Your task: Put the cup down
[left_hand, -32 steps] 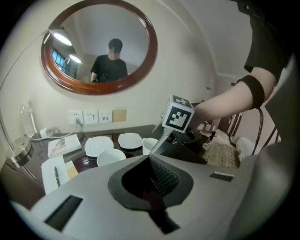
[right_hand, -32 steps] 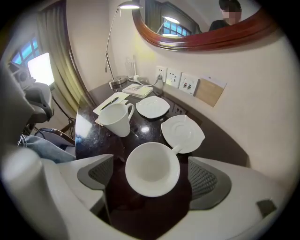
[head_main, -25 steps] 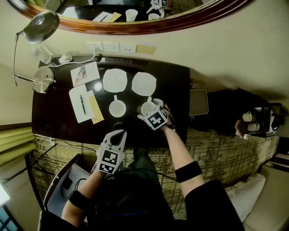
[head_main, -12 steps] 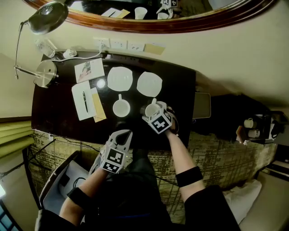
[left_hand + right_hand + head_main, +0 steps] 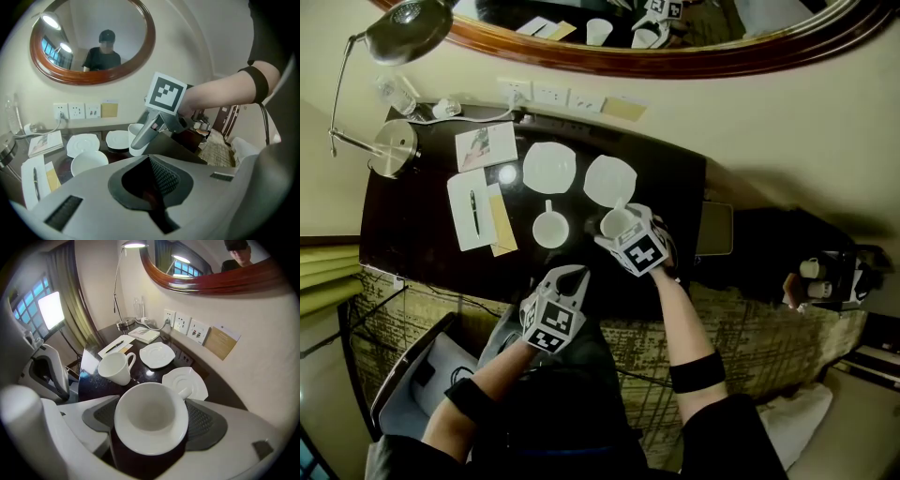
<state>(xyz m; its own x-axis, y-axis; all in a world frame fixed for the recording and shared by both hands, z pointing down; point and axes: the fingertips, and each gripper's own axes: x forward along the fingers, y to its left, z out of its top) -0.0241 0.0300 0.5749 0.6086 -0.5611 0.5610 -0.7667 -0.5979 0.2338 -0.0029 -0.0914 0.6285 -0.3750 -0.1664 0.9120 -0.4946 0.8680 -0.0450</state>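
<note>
Two glossy white ceramic cups on show. The right claw [image 5: 151, 427] has just been closing and now pinches the round-rimmed cup [image 5: 150, 414] by its sides between ribbed grey pads, over the dark polished bench [image 5: 93, 383]. Just beyond that claw sit a second cup with a loop handle [image 5: 115, 367] and two wavy-edged saucers [image 5: 157, 355] [image 5: 187, 383]. The left claw [image 5: 152, 182] is pressed together with nothing in it, down and to the left of the right one. A tan card [image 5: 221, 342] on the wall past the saucers has print, too small to read.
</note>
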